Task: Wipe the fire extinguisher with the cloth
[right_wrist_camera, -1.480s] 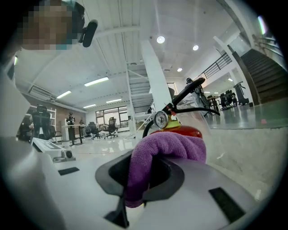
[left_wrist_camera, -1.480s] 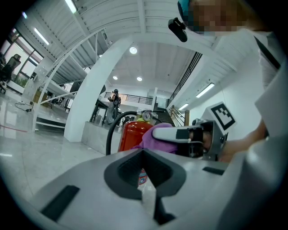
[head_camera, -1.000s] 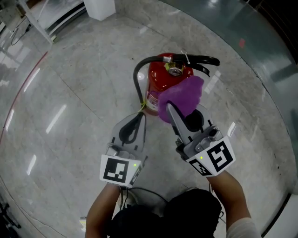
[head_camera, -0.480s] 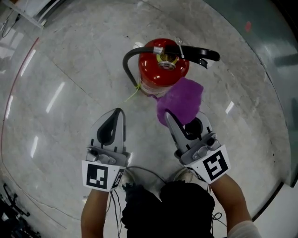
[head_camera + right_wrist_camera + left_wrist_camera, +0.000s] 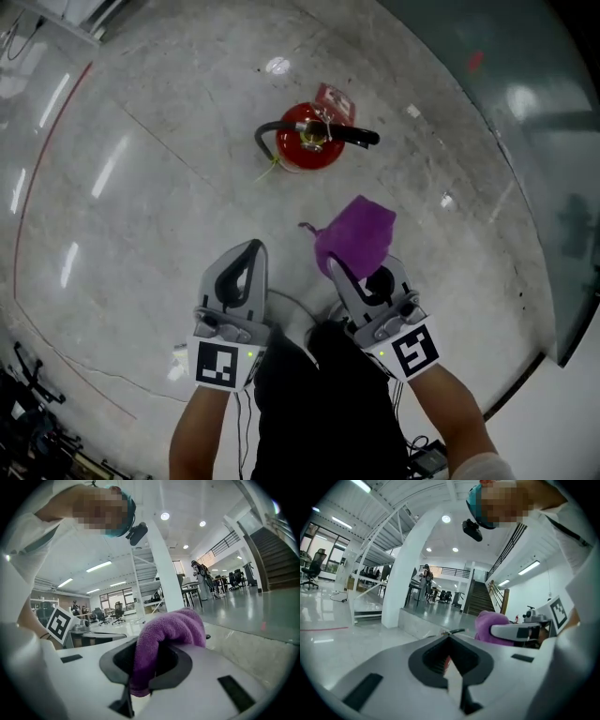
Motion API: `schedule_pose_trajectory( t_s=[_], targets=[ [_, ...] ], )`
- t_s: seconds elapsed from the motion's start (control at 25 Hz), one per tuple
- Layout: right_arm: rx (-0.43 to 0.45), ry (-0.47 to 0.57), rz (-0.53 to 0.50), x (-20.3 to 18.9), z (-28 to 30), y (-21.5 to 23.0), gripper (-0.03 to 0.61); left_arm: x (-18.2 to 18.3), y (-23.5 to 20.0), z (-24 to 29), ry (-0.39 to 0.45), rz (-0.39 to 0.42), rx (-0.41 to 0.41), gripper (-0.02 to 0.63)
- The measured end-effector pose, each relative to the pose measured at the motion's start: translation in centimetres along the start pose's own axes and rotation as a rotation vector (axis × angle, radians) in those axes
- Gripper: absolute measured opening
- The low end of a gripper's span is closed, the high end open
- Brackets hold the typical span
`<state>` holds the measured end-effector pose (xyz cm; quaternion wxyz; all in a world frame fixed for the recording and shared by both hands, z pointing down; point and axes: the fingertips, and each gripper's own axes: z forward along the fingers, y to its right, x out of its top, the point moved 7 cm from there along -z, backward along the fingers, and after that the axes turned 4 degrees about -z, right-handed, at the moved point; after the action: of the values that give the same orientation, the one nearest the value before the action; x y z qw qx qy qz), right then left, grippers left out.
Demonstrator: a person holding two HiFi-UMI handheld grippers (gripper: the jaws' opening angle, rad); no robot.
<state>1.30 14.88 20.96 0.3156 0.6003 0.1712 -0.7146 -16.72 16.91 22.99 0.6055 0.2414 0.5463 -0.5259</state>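
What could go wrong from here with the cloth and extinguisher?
1. The purple cloth is pinched at one end in the right hand-held gripper, bulk past the tips; it may slip out on contact.
2. The fire extinguisher stands free on the glossy floor; the left hand-held gripper is shut and empty, so a sideways wipe could tip it.

I'm standing in a big open office hall, with a wide polished stone floor (image 5: 141,187), tall white columns (image 5: 405,573), and round ceiling lights (image 5: 446,519) and strip lights (image 5: 342,523) high overhead. A staircase (image 5: 476,603) climbs toward a railed upper level (image 5: 450,570), and farther back there are desks (image 5: 190,590) with office chairs (image 5: 115,612) around them. A red fire extinguisher (image 5: 305,145) stands alone on the bare floor.
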Motion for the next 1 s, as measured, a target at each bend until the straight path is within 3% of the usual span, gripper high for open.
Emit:
schedule_pose_trajectory(
  t_s=[0.48, 0.76, 1.0],
  targets=[
    [-0.065, -0.056, 0.062, 20.0, -6.9, -5.2, 0.055, 19.8, 9.2, -7.8, -0.036, -0.089, 0.045, 0.005],
    [-0.126, -0.037, 0.109, 31.5, -11.2, -8.4, 0.055, 30.7, 13.5, -12.6, -0.007, -0.02, 0.049, 0.005],
    [-0.17, 0.019, 0.098, 37.4, -13.7, -10.7, 0.055, 35.7, 16.2, -15.7, 0.009, 0.009, 0.013, 0.005]
  ],
)
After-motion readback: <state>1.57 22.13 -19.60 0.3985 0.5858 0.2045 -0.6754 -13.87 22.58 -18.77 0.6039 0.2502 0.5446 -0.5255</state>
